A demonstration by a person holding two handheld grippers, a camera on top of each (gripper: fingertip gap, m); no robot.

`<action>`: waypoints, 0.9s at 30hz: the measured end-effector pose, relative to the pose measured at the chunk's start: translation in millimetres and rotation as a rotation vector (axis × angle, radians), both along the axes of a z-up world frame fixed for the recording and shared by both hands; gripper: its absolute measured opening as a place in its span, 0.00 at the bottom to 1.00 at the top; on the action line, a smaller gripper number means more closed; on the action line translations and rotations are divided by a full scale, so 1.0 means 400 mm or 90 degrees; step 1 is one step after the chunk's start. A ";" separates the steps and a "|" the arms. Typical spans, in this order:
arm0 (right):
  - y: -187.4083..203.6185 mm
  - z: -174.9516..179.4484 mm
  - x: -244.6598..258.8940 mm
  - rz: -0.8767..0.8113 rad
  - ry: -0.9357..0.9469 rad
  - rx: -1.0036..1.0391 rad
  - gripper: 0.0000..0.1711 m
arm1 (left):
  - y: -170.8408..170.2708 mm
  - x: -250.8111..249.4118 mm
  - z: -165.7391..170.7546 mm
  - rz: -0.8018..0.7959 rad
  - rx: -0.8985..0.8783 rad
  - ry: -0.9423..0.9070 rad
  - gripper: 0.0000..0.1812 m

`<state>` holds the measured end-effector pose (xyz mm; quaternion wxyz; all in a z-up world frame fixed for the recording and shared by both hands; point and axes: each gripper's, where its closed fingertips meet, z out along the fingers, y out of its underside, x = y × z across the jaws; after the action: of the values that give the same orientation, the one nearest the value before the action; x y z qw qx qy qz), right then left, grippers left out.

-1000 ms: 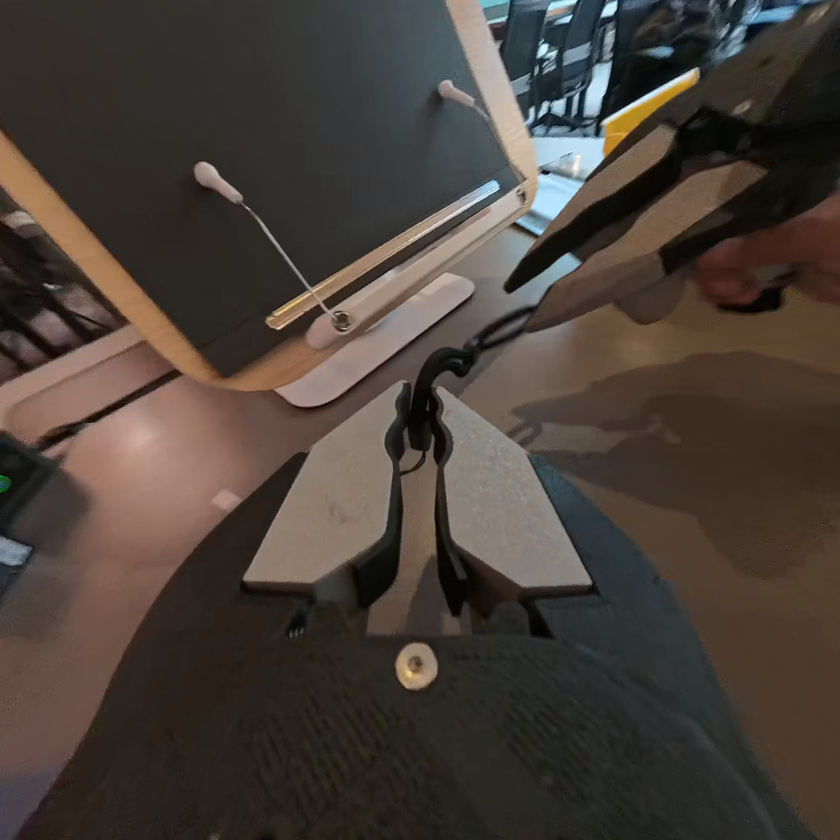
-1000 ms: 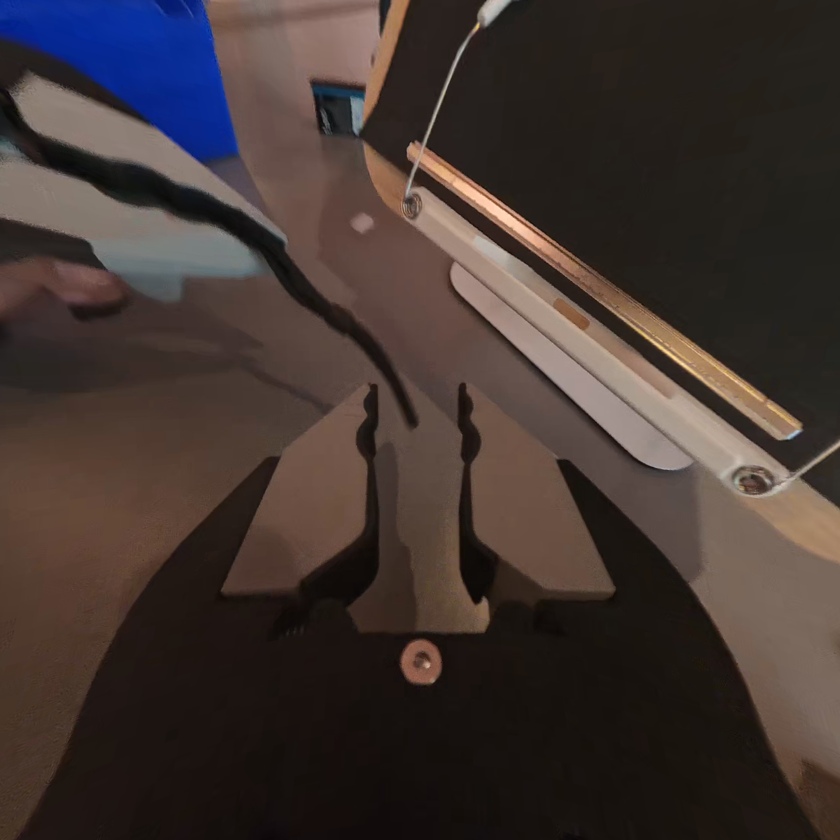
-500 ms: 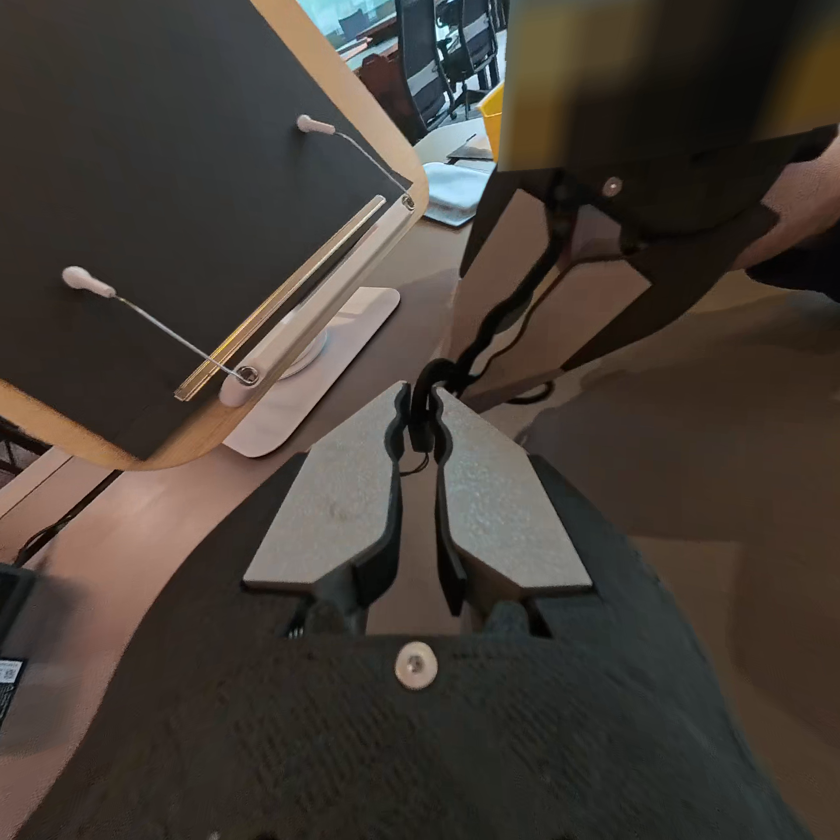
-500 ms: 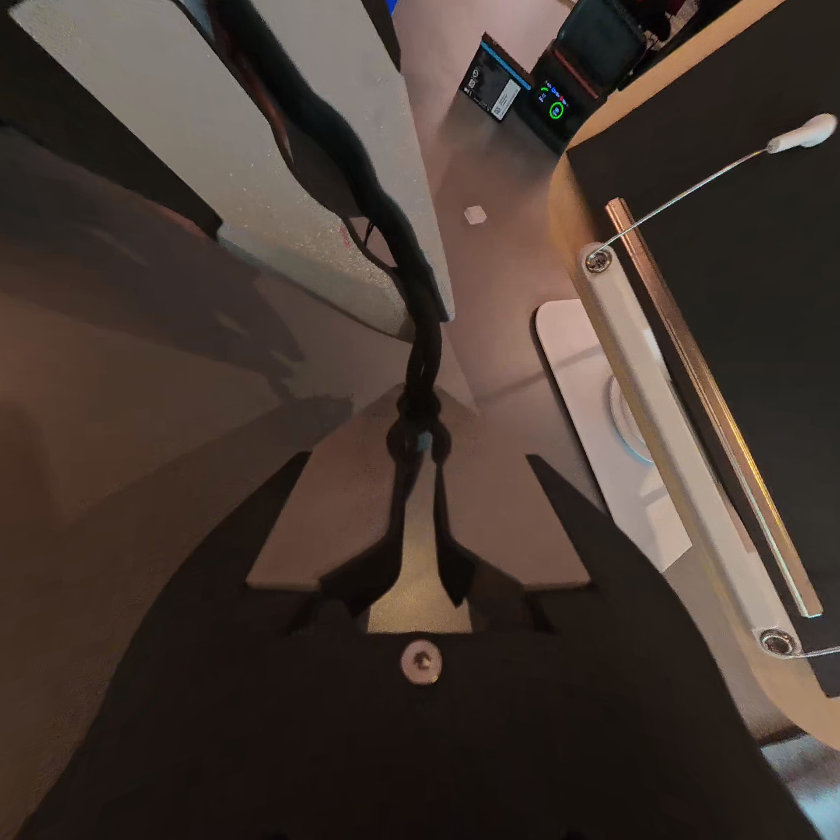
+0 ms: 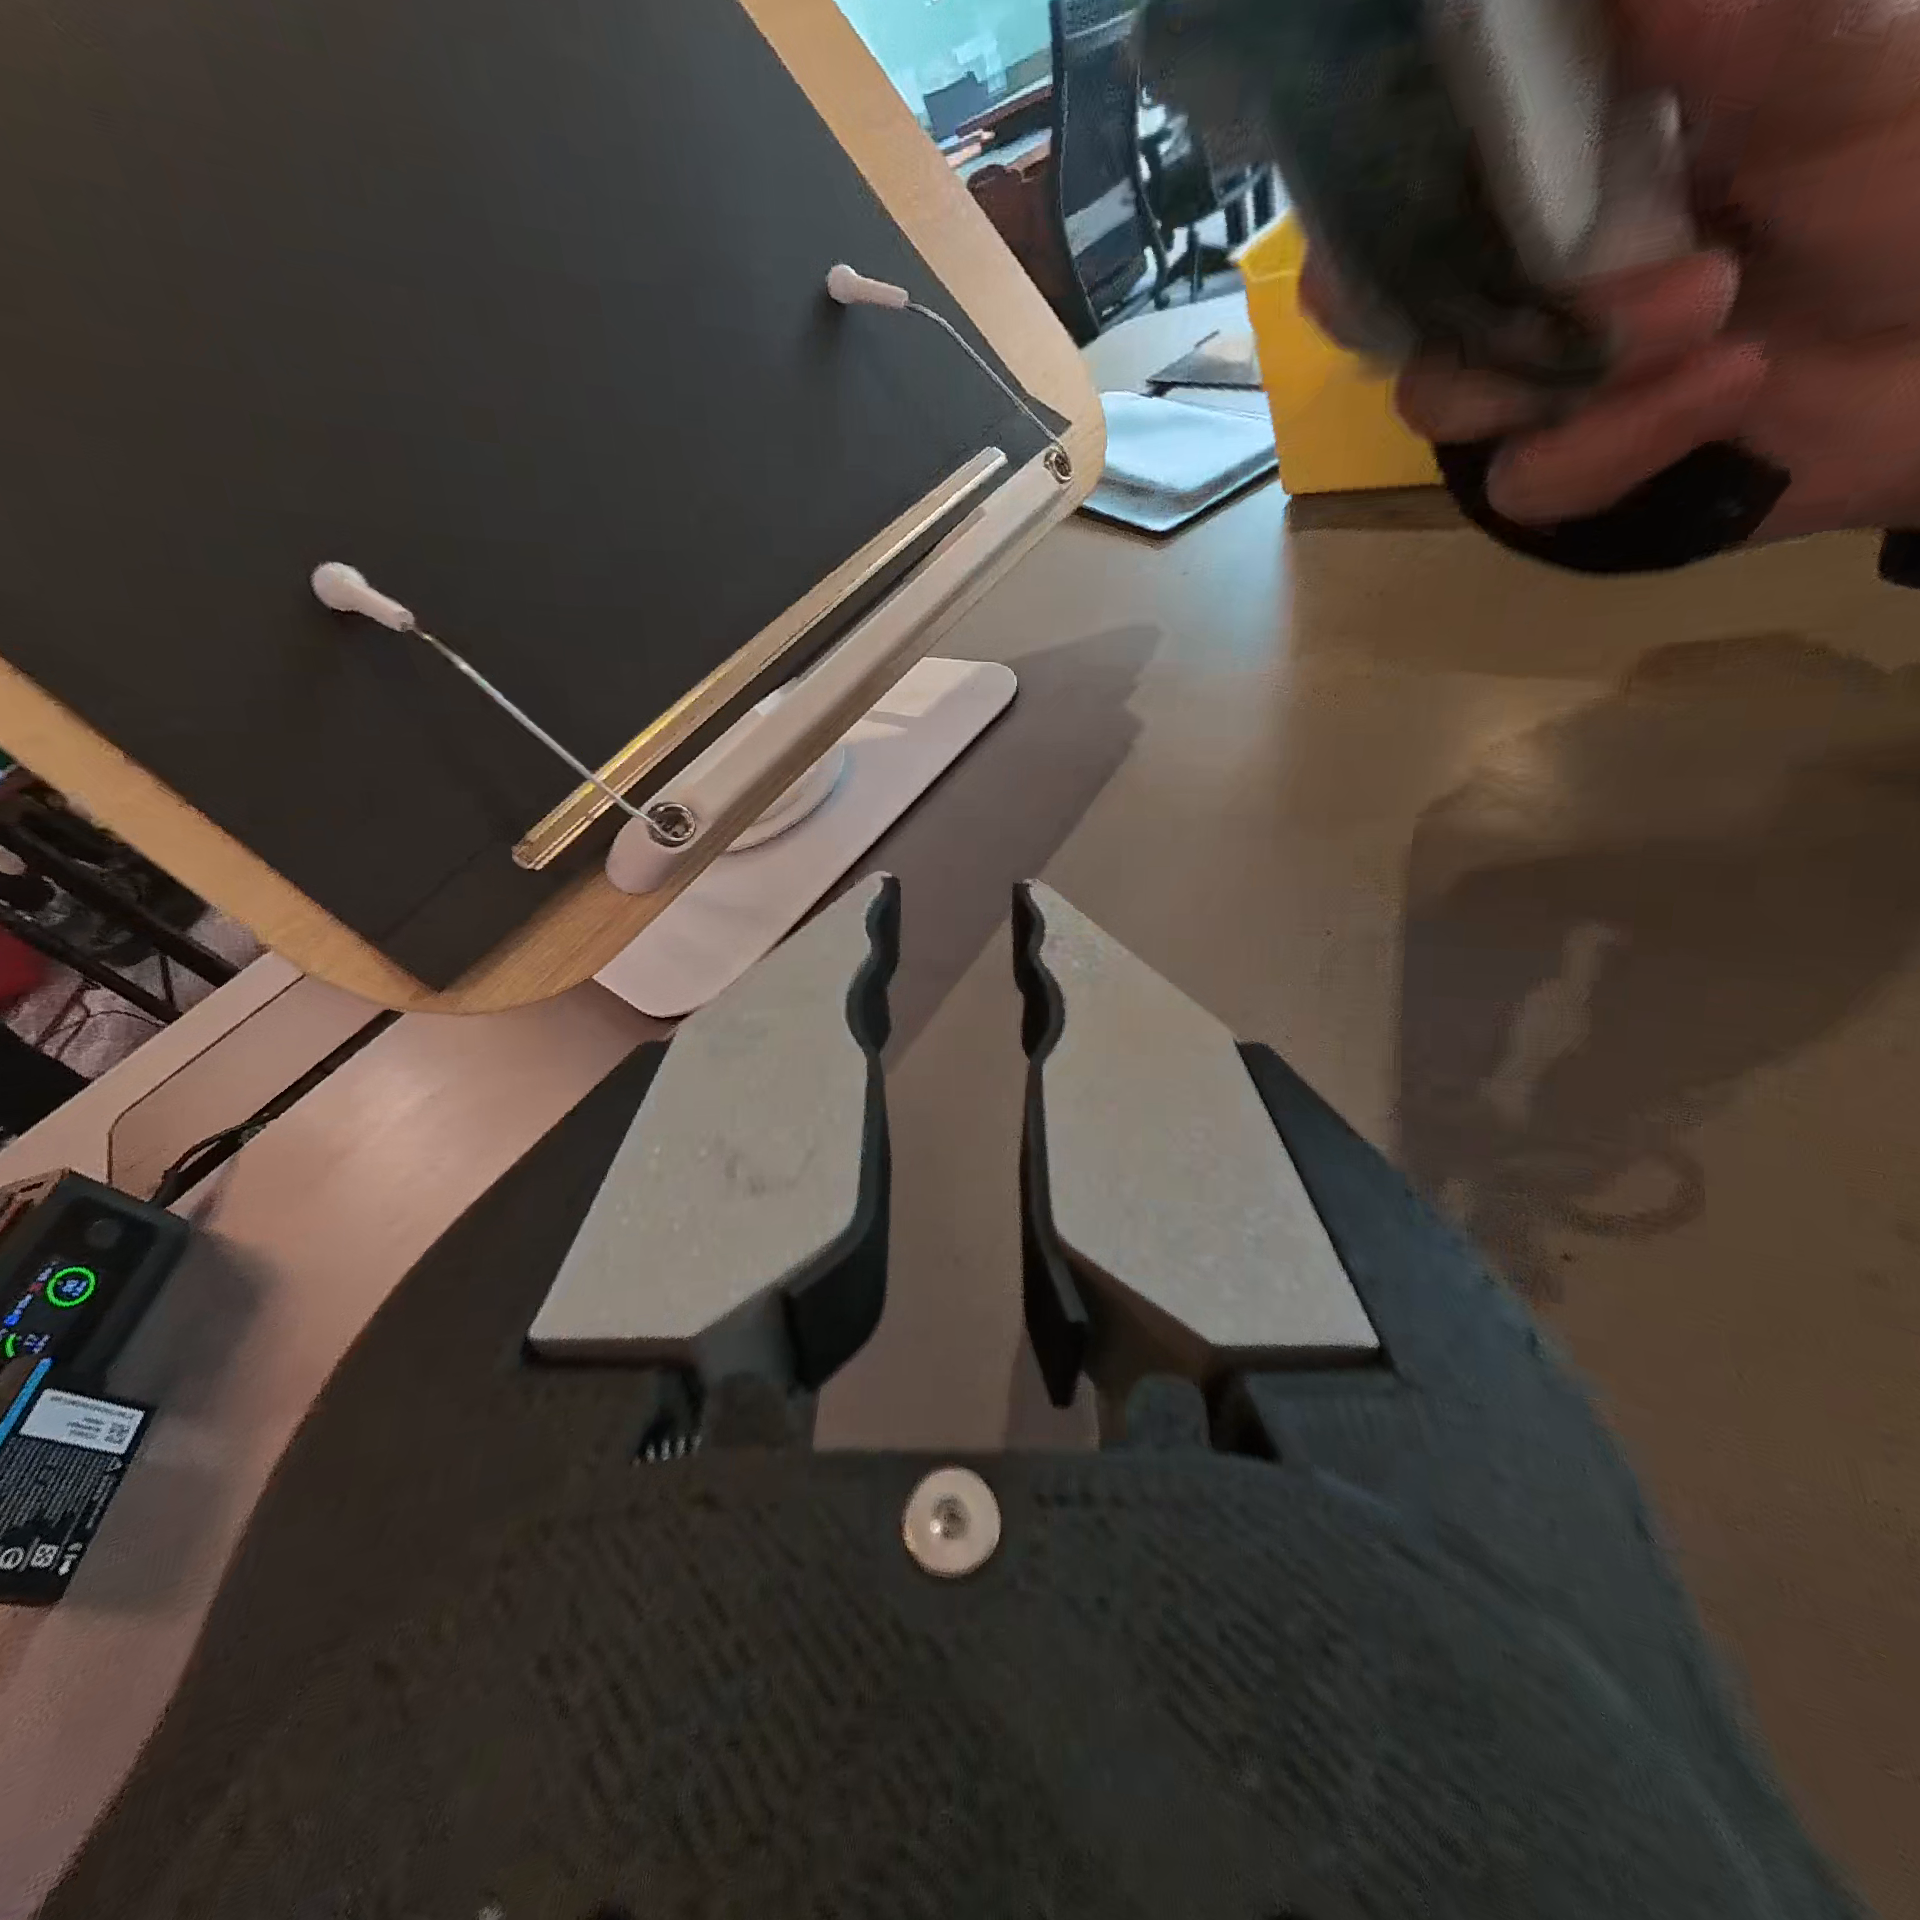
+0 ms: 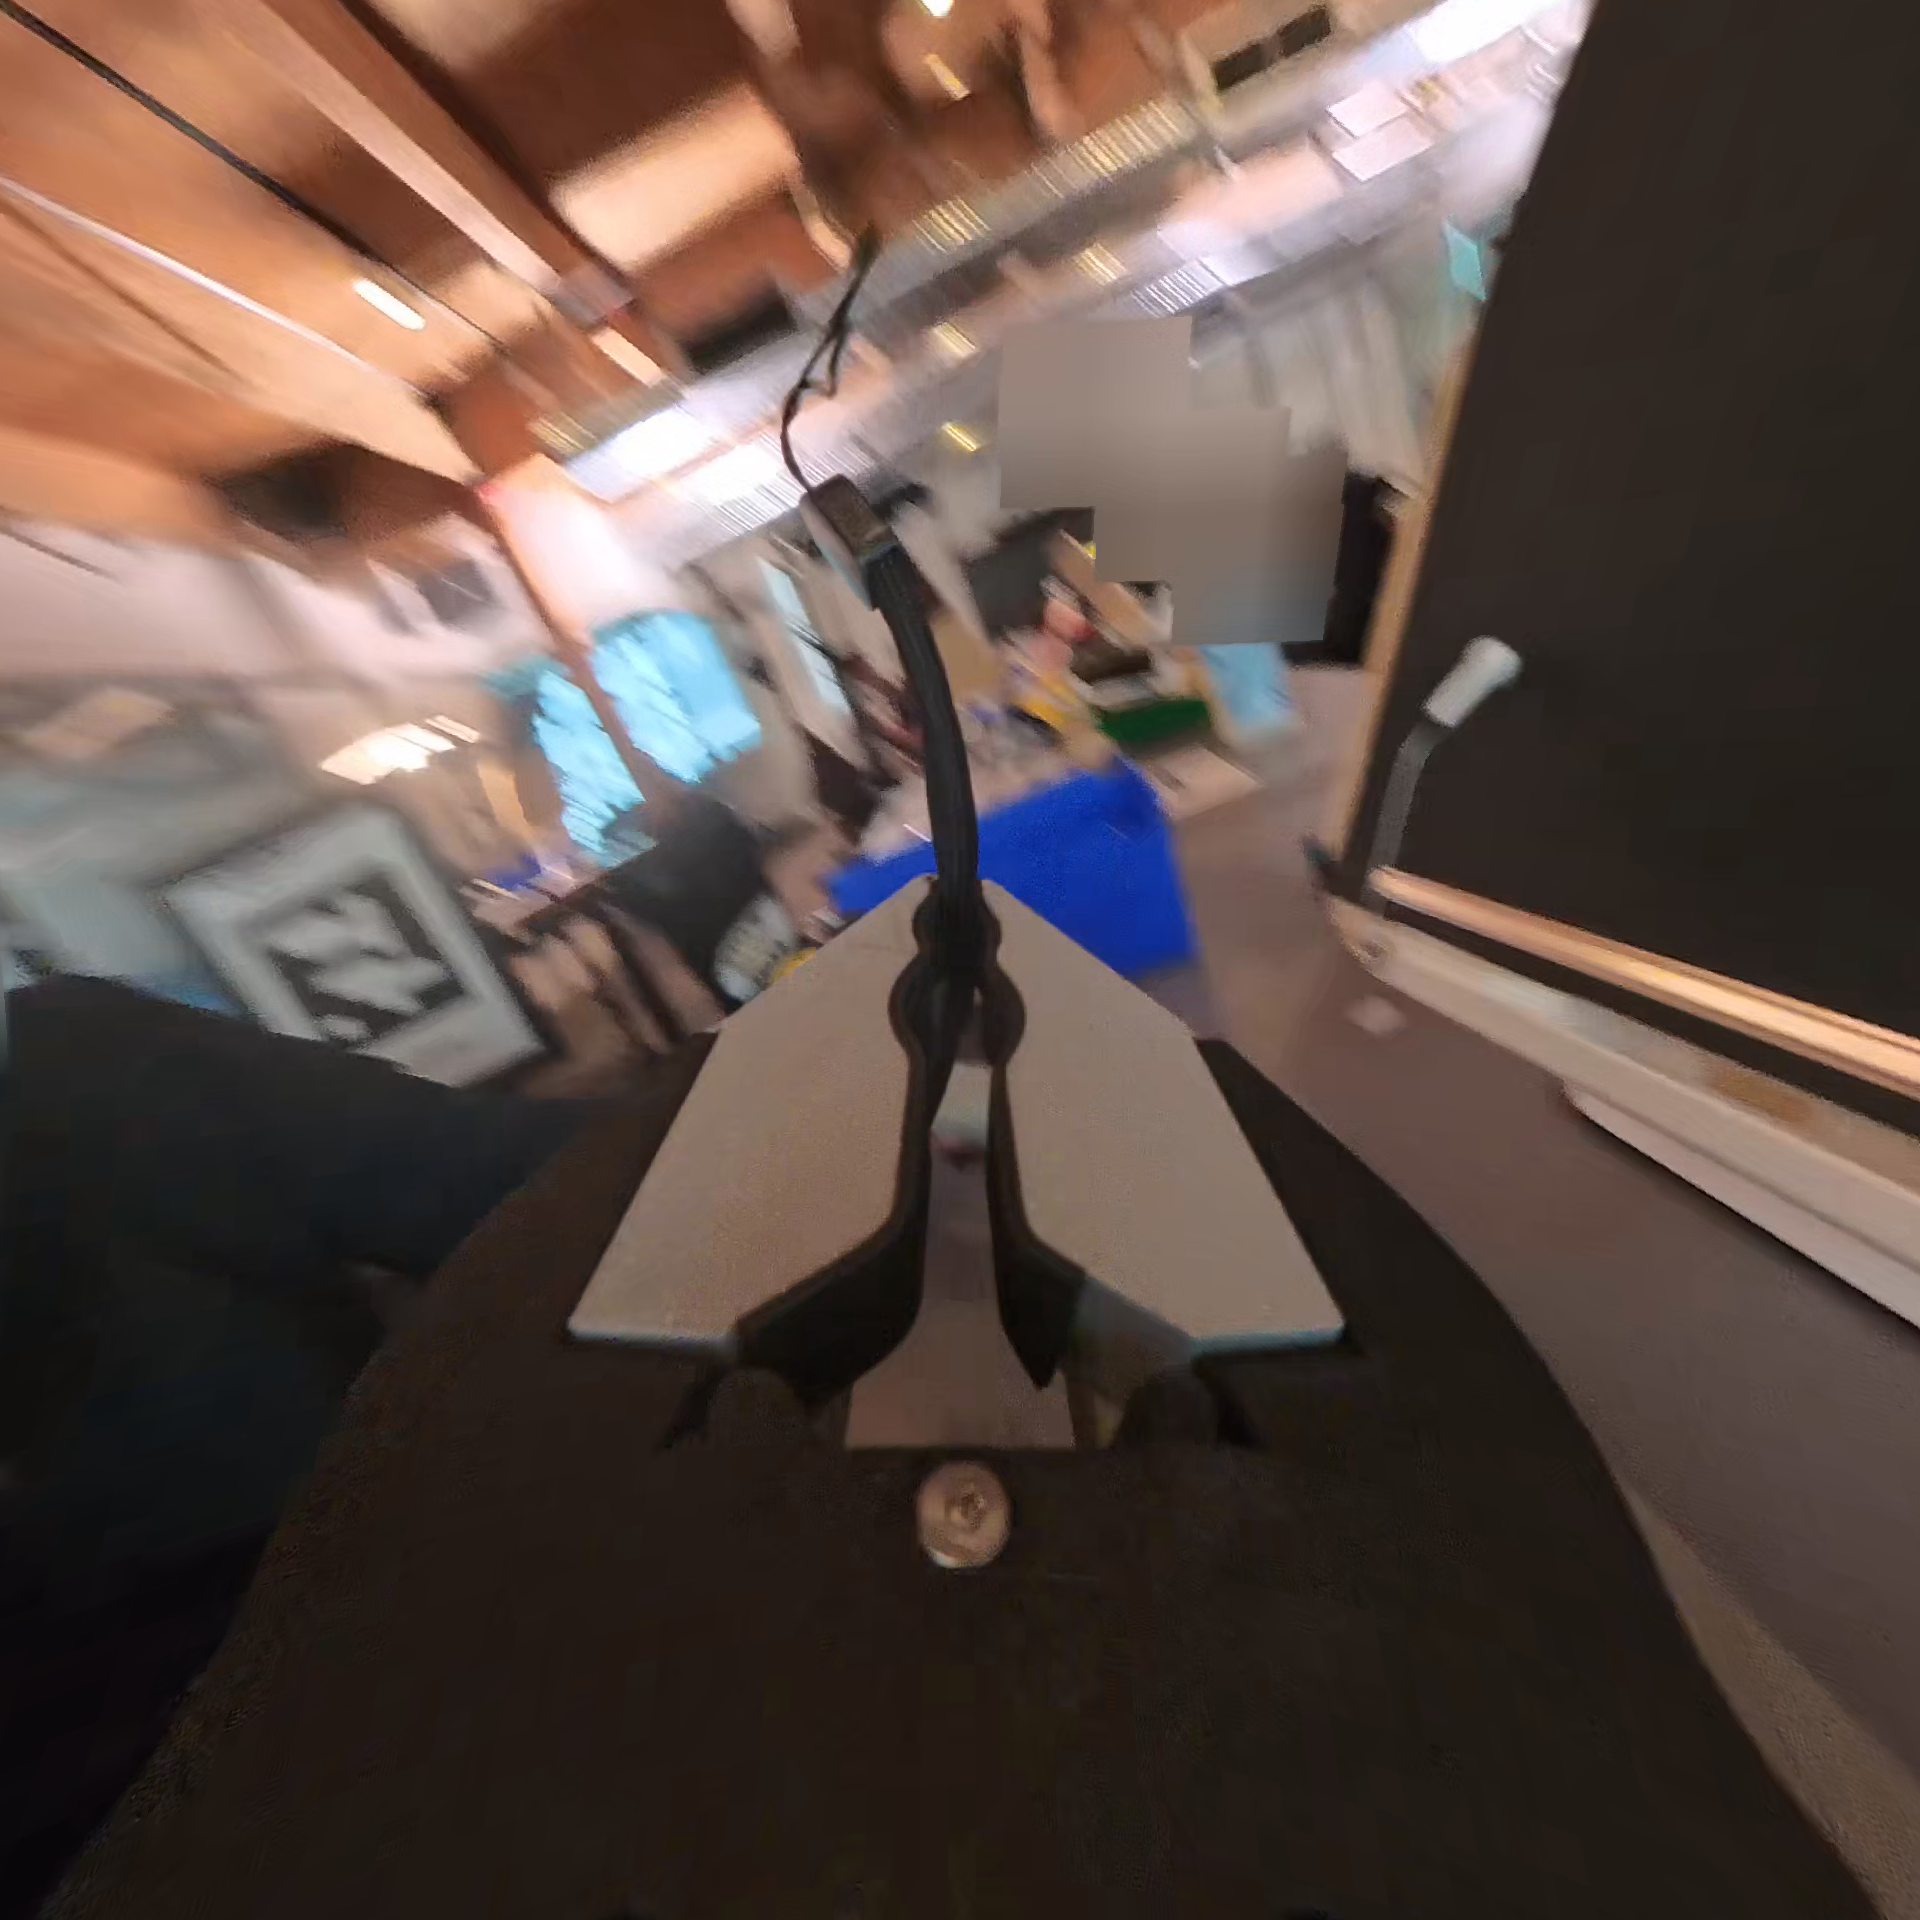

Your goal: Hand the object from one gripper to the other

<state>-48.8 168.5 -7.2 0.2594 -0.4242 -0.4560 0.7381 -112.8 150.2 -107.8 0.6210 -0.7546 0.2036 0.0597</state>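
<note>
Your left gripper (image 5: 954,902) stands open, a clear gap between its two fingers, nothing between them and nothing touching the pads. It hangs above the brown worktop (image 5: 1247,727), fingers pointing toward the foot of the book stand (image 5: 468,416).

Your right gripper (image 6: 956,914) is clamped on the black cord (image 6: 951,769). The jaws pinch it right at the fingertips; the cord rises from the tips, bends slightly, and ends in a small squarish grey-and-dark connector piece (image 6: 852,530), from which a thin dark wire (image 6: 821,343) trails on upward. The cord looks like a bundle of several black strands side by side. It touches nothing but the right gripper and sits well clear of the worktop. In the left wrist view that gripper shows only as a dark blur with your hand (image 5: 1662,343) around it, top right; the cord cannot be made out there.

Worktop: the stand, a tilted black panel with a pale wood rim, two wire page holders and a white base plate (image 5: 831,810), sits toward the far left side. A small black device with a lit screen (image 5: 62,1309) lies at the near left edge. A yellow bin (image 5: 1320,395) and a flat grey folder-like thing (image 5: 1184,457) lie toward the far edge.

Room: office chairs (image 5: 1112,187) beyond the worktop; the right wrist view is heavily blurred, showing a wood-toned ceiling, a blue bin (image 6: 1049,862) and a black-and-white marker board (image 6: 353,945).
</note>
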 end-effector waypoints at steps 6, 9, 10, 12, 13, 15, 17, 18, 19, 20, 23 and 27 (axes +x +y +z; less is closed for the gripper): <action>0.010 0.024 0.017 0.036 0.028 -0.072 0.00 | -0.003 0.051 -0.026 -0.061 -0.027 -0.019 0.09; -0.010 -0.041 -0.022 0.023 -0.067 -0.010 0.00 | 0.001 0.036 -0.033 -0.043 -0.025 0.021 0.09; -0.019 -0.068 -0.035 0.016 -0.103 0.021 0.00 | 0.000 0.035 -0.033 -0.043 -0.020 0.046 0.09; -0.025 -0.129 -0.060 -0.014 -0.187 0.089 0.00 | -0.003 0.038 -0.032 -0.048 -0.006 0.097 0.09; -0.020 -0.164 -0.069 -0.037 -0.238 0.126 0.00 | -0.005 0.043 -0.034 -0.054 -0.006 0.113 0.09; -0.017 -0.211 -0.077 -0.065 -0.294 0.200 0.00 | -0.008 0.052 -0.033 -0.062 -0.004 0.122 0.09; 0.003 -0.259 -0.080 -0.111 -0.359 0.280 0.00 | -0.009 0.048 -0.021 -0.053 0.008 0.123 0.08; 0.013 -0.283 -0.078 -0.129 -0.394 0.322 0.00 | -0.009 0.043 -0.012 -0.045 0.020 0.128 0.08; 0.024 -0.305 -0.075 -0.148 -0.424 0.366 0.00 | -0.011 0.042 -0.003 -0.045 0.032 0.136 0.07; 0.034 -0.324 -0.072 -0.166 -0.448 0.414 0.00 | -0.015 0.047 0.004 -0.052 0.045 0.146 0.05; 0.057 -0.367 -0.064 -0.203 -0.496 0.551 0.00 | -0.033 0.084 0.027 -0.092 0.095 0.172 0.02; 0.045 -0.407 -0.052 -0.186 -0.533 0.697 0.00 | -0.037 0.113 0.014 -0.112 0.093 0.210 0.08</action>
<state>-69.5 186.6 -170.2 0.3345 -0.5377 -0.7621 0.1348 -67.7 135.4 -102.3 0.6349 -0.6669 0.3628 0.1431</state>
